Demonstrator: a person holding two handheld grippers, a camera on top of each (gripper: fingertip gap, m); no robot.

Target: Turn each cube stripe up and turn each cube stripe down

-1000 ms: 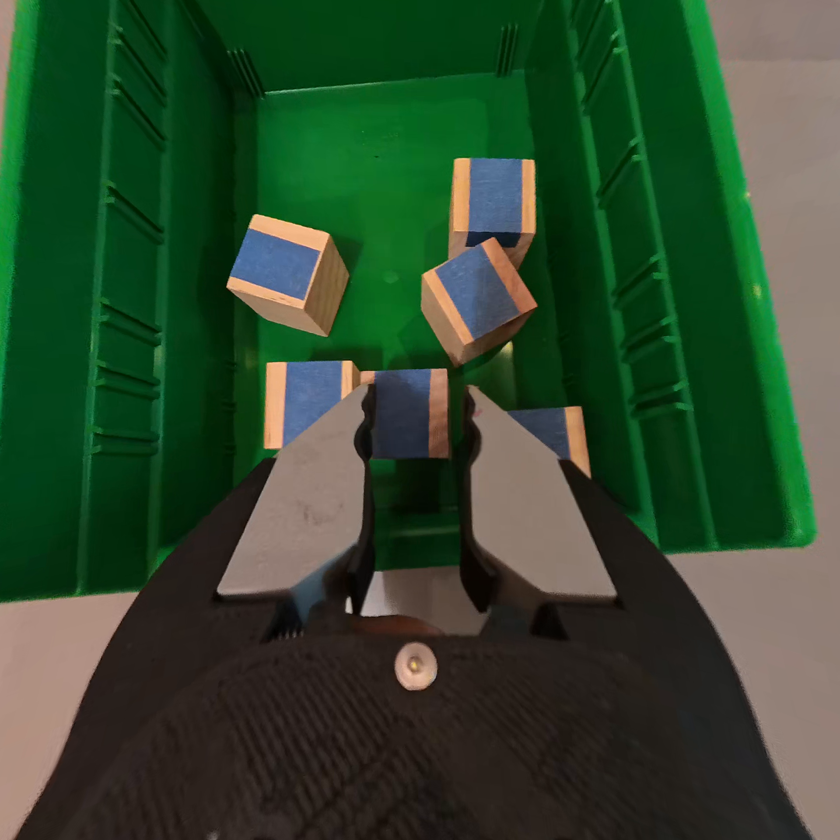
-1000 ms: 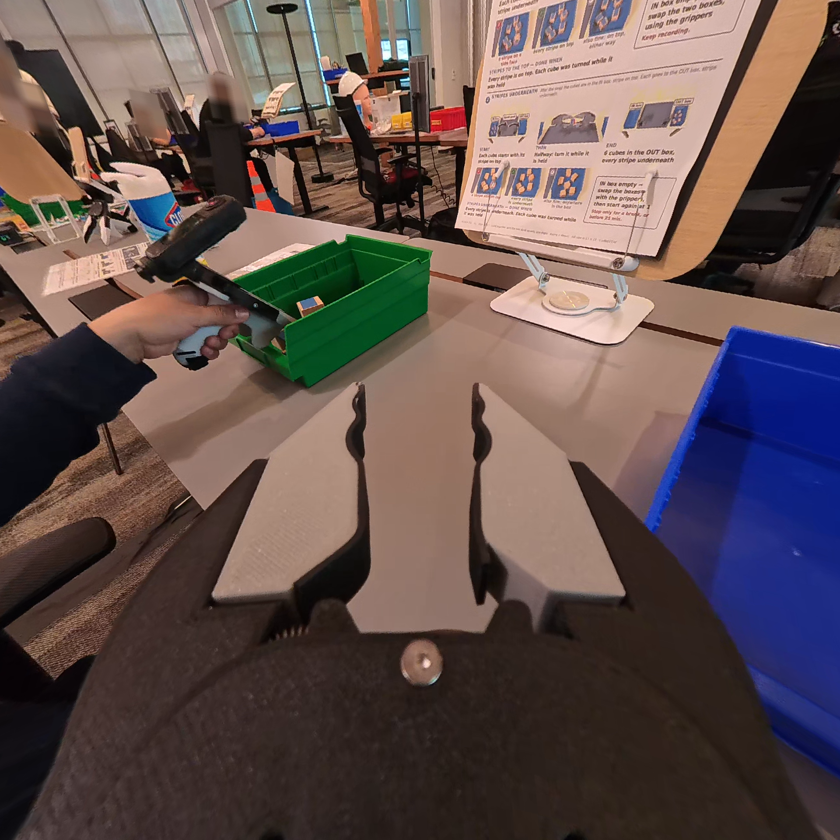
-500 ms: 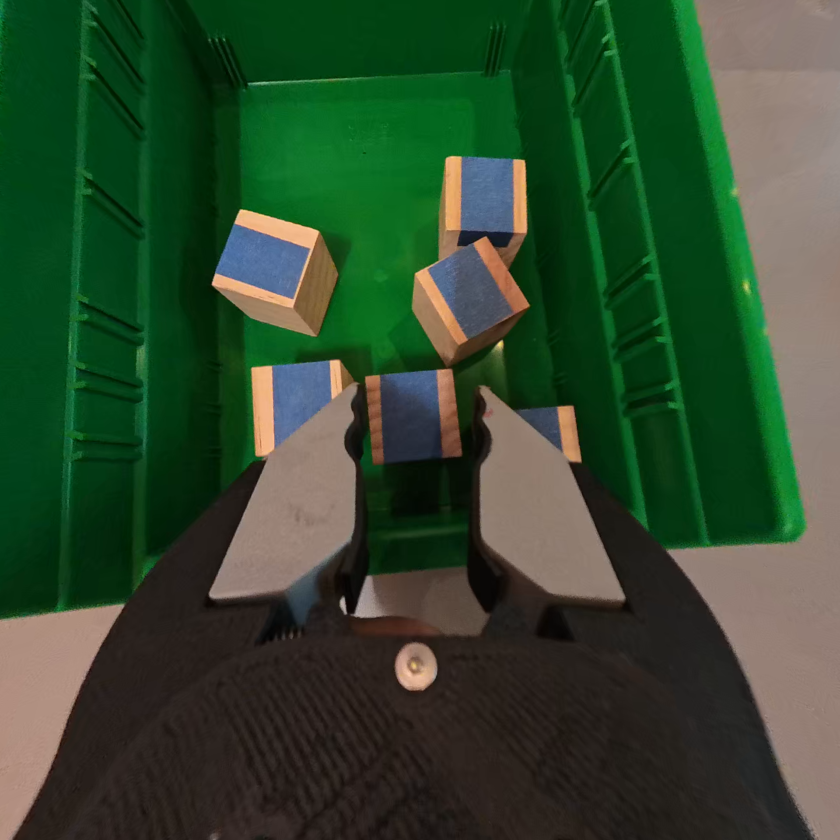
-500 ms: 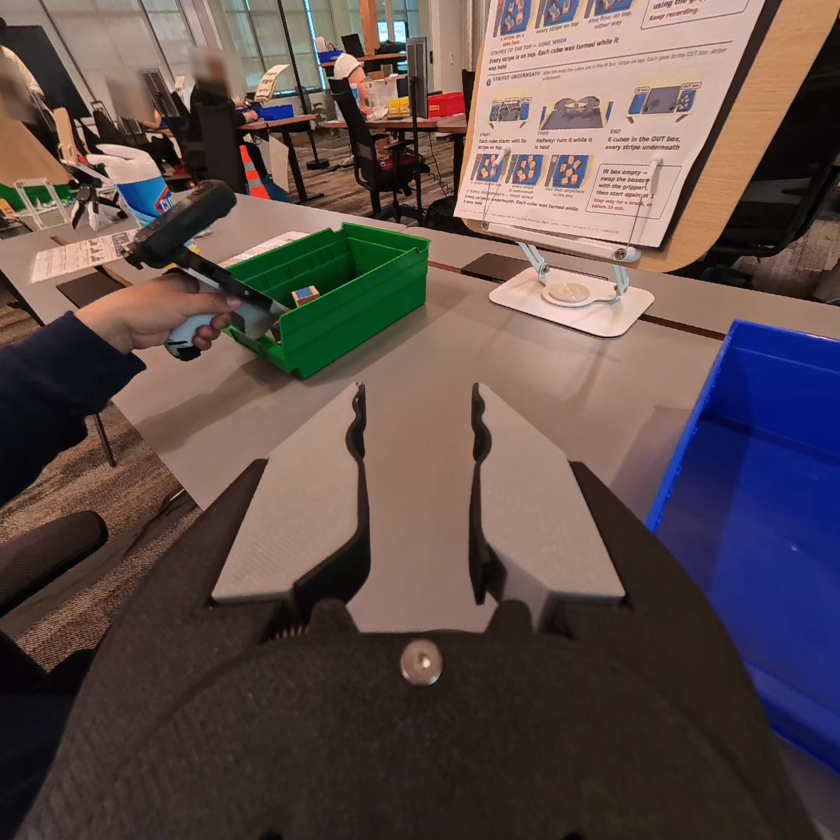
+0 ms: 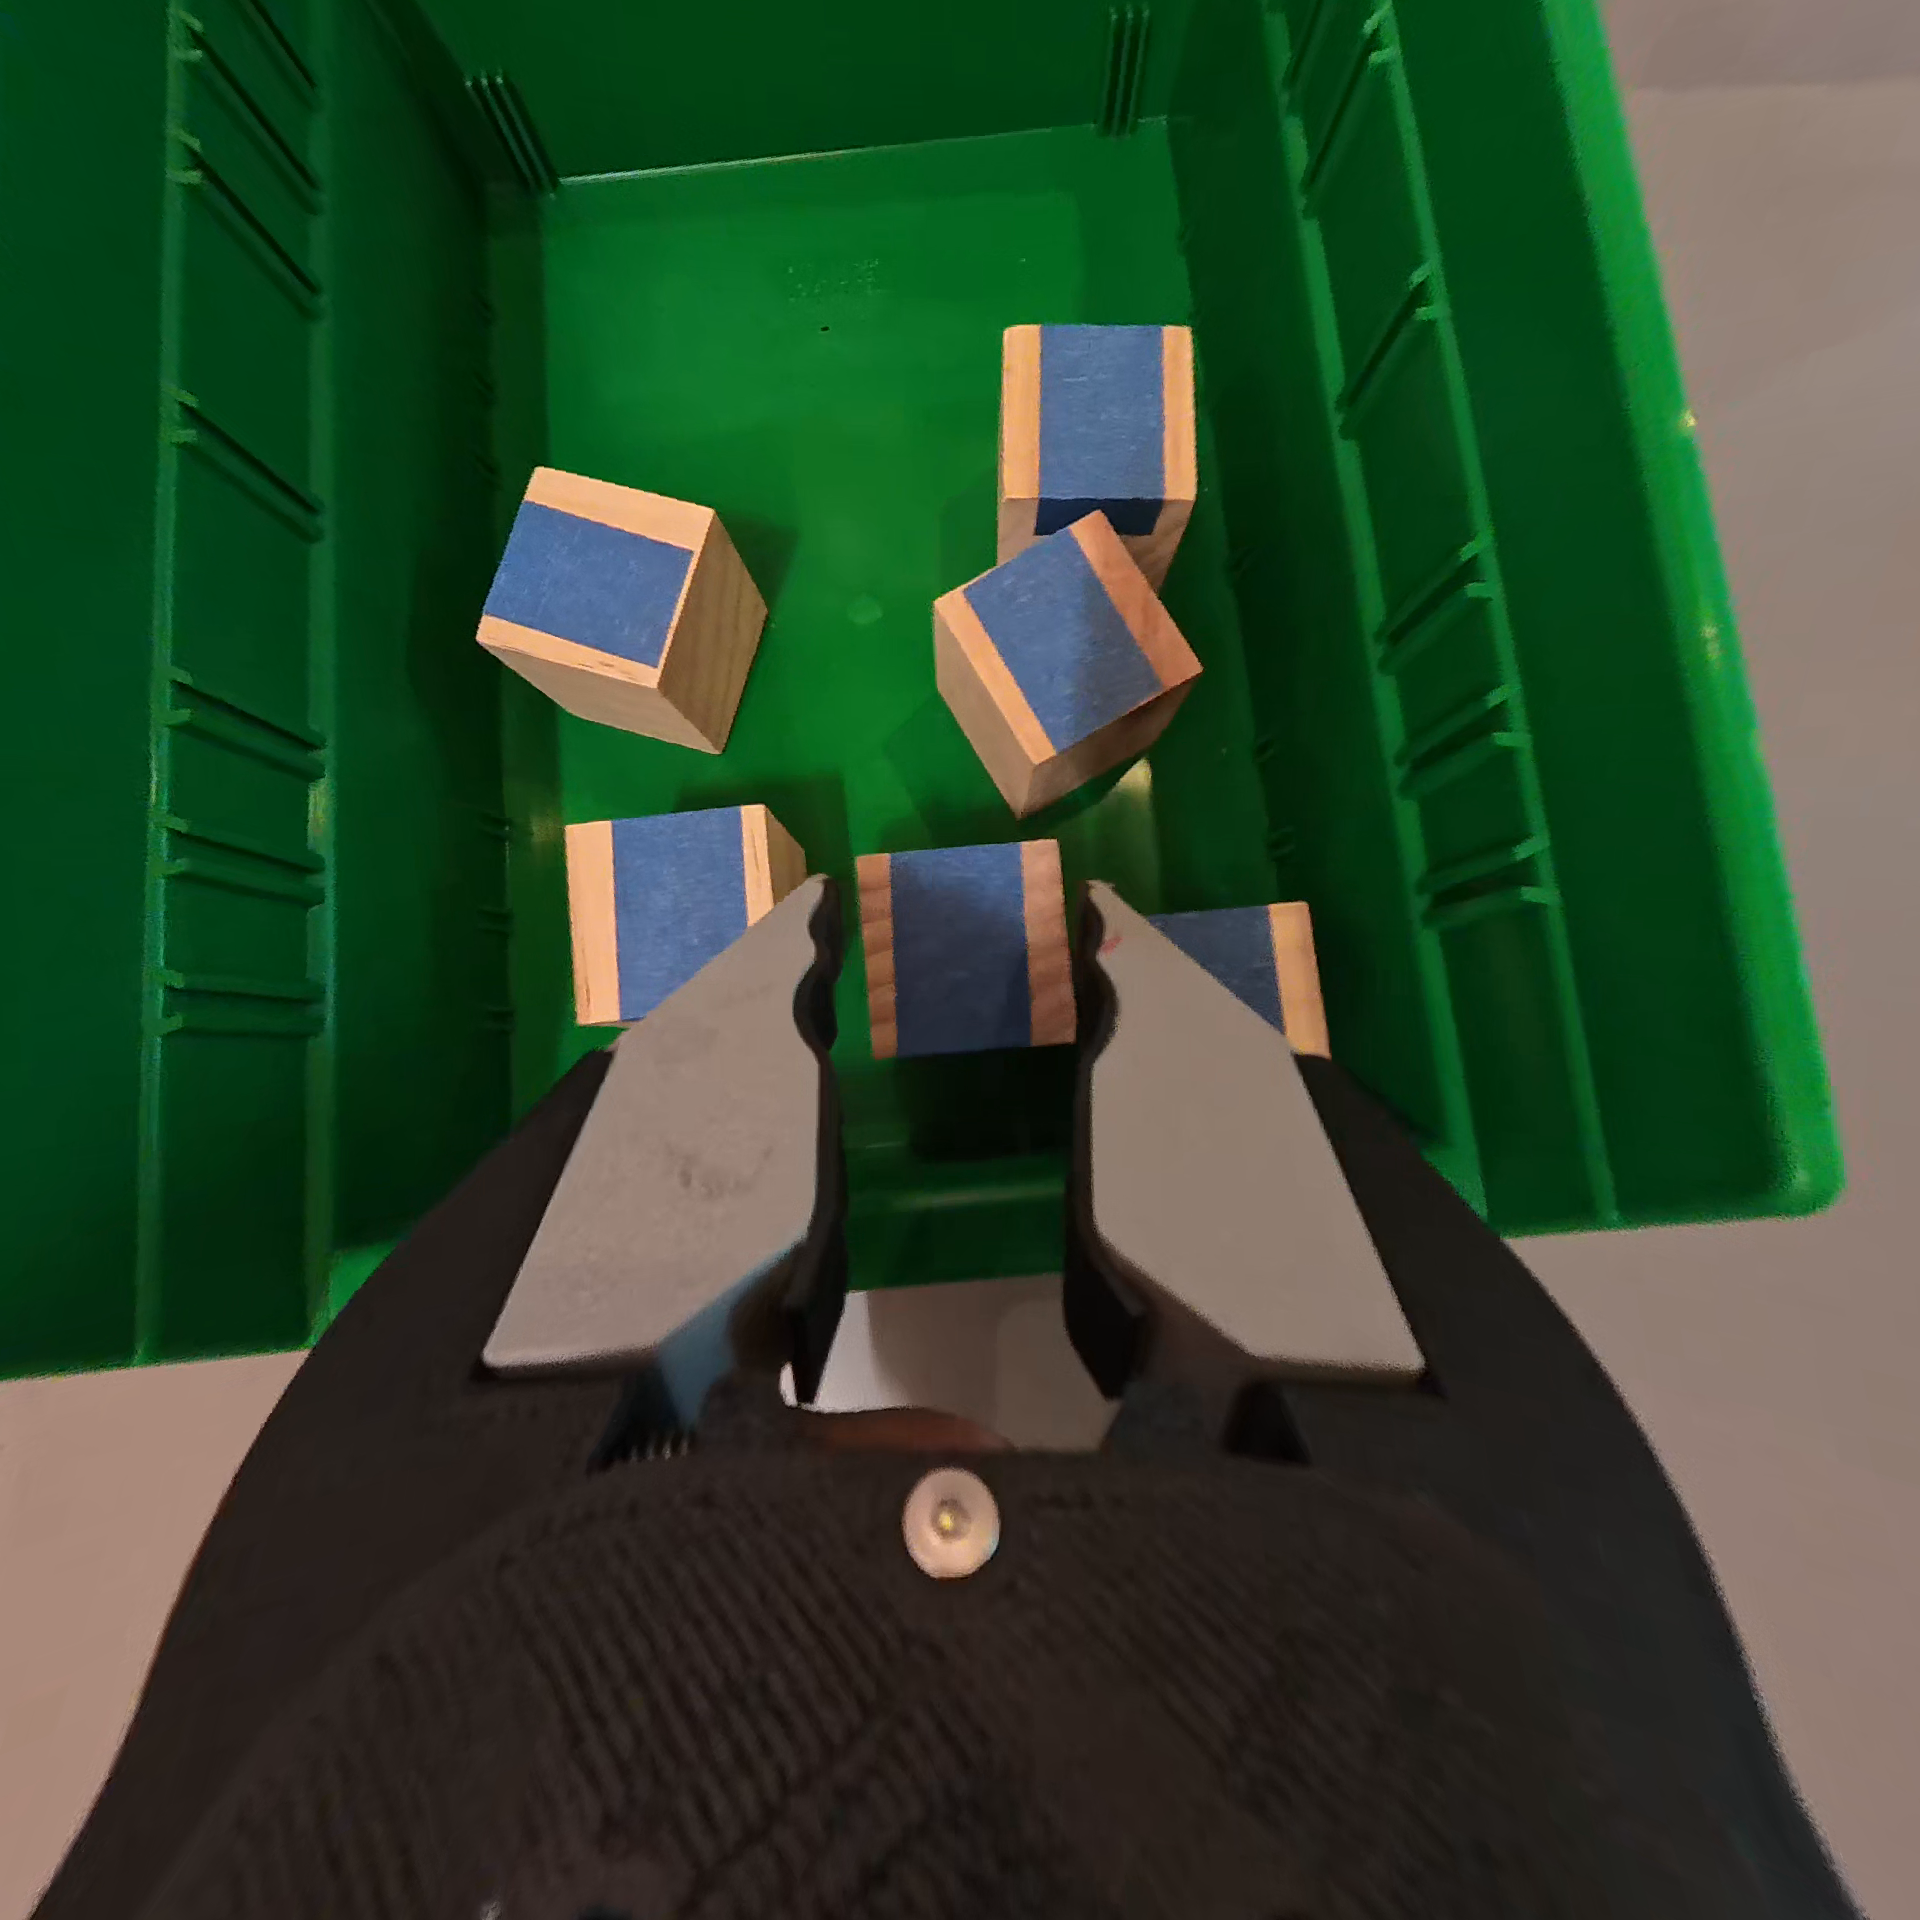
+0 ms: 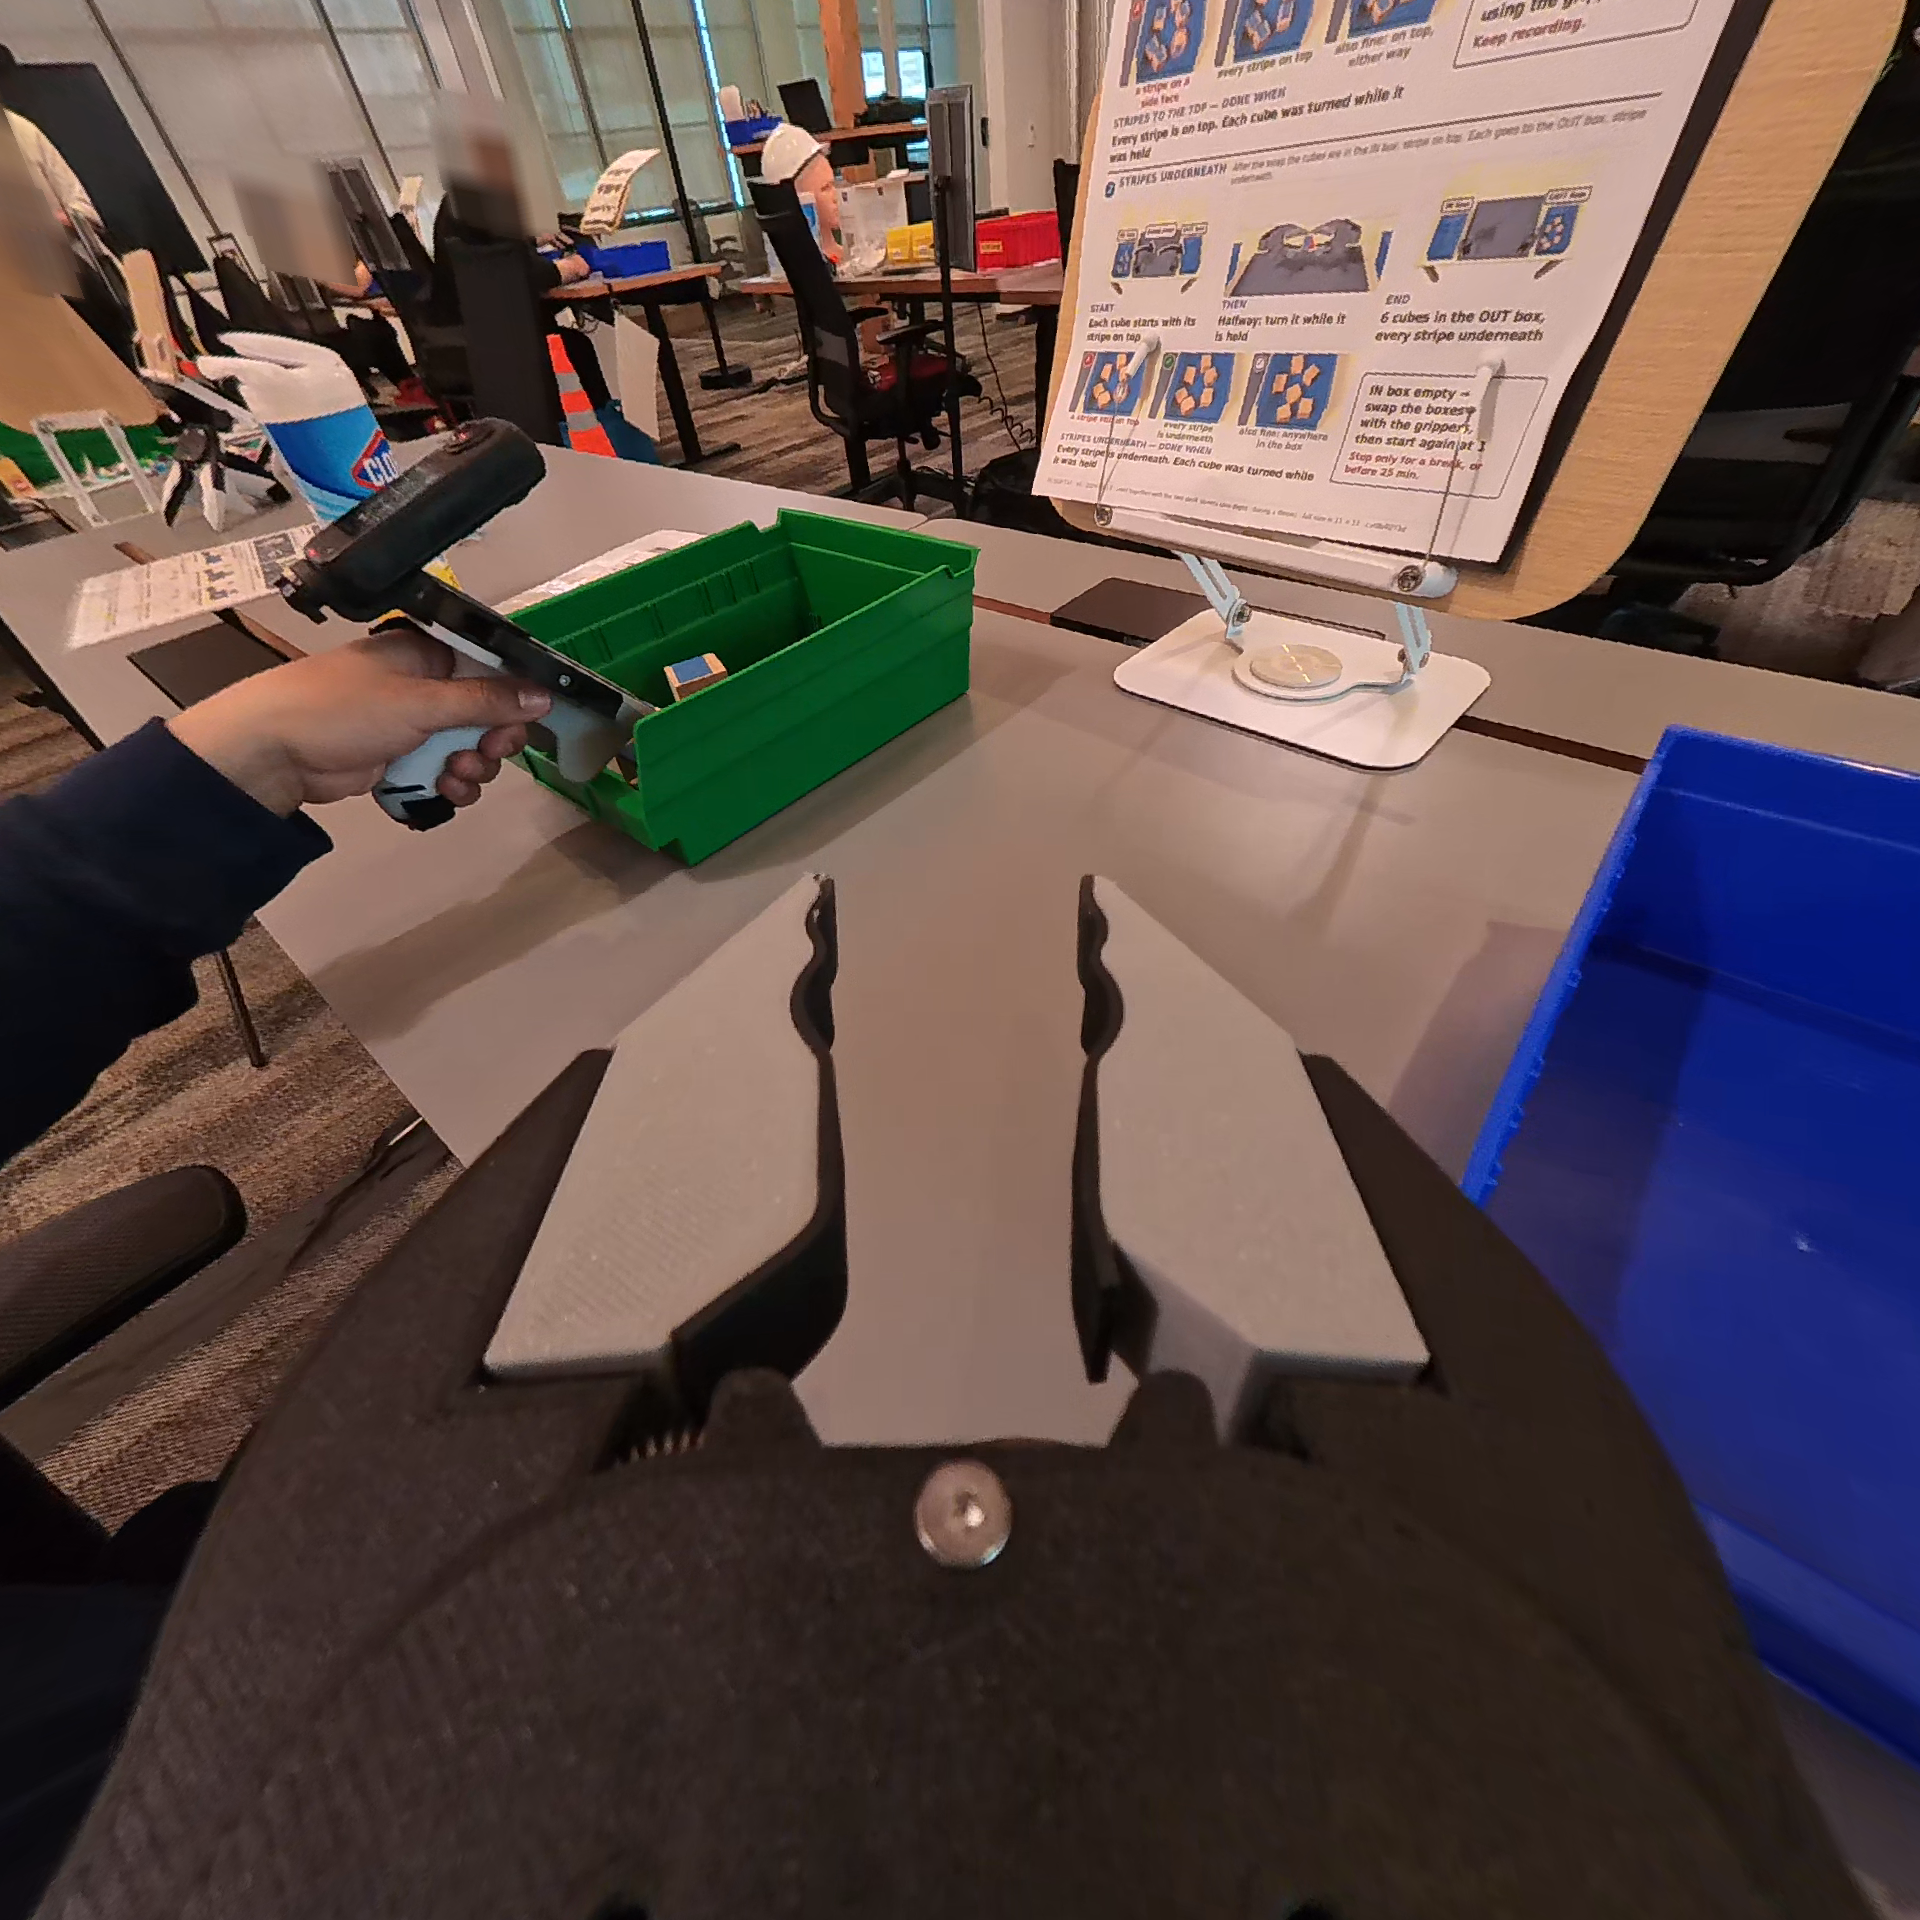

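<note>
Several wooden cubes with blue stripes lie in a green bin (image 5: 1455, 520), all with the stripe facing up. My left gripper (image 5: 956, 894) is open at the bin's near end. Its fingers stand on either side of one cube (image 5: 961, 951), with small gaps. Other cubes lie at the left (image 5: 675, 914), the right (image 5: 1242, 961), the middle left (image 5: 613, 613), the middle (image 5: 1060, 655) and the far right (image 5: 1096, 426). My right gripper (image 6: 951, 894) is open and empty above the grey table (image 6: 1039, 810), beside a blue bin (image 6: 1714, 1195).
In the right wrist view the green bin (image 6: 810, 707) stands at the table's left, with a hand (image 6: 343, 717) holding the left gripper over it. An instruction board on a white stand (image 6: 1309, 675) stands behind. A wipes canister (image 6: 322, 436) is at the far left.
My left gripper has opened a little and let go of the cube, which now sits loose between the fingers. The right gripper has hardly moved.
</note>
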